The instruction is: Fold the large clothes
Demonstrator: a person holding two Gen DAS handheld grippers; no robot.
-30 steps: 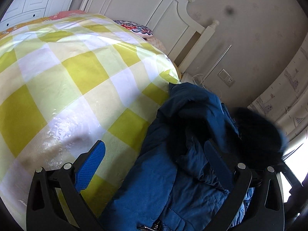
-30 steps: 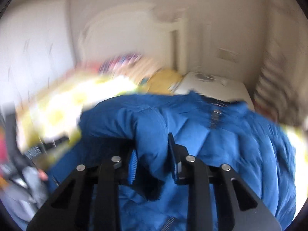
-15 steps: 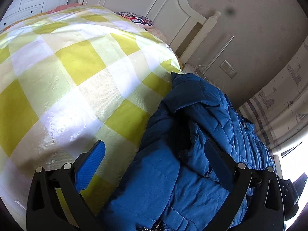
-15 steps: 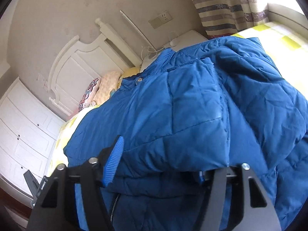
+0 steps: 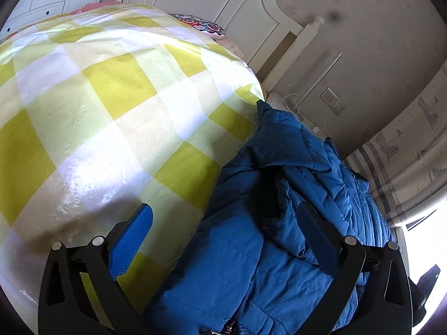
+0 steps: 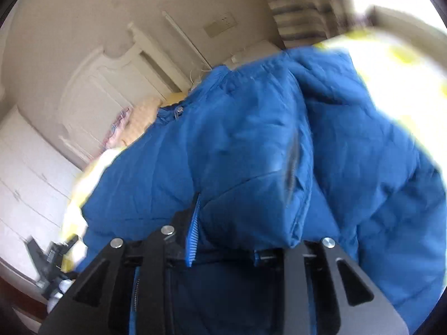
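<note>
Your blue puffer jacket [image 5: 282, 223] is bunched on the bed's checked cover [image 5: 111, 111]. Left gripper [image 5: 223, 231] gapes wide over it; right gripper [image 6: 245, 240] just closed down, pinching a jacket fold.

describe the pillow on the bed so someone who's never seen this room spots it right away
Start at the white headboard at the far end of the bed. Just below it, past the yellow checked cover, lies the pillow. Its red and dark floral pattern marks it out from the checks and the plain blue jacket.
</note>
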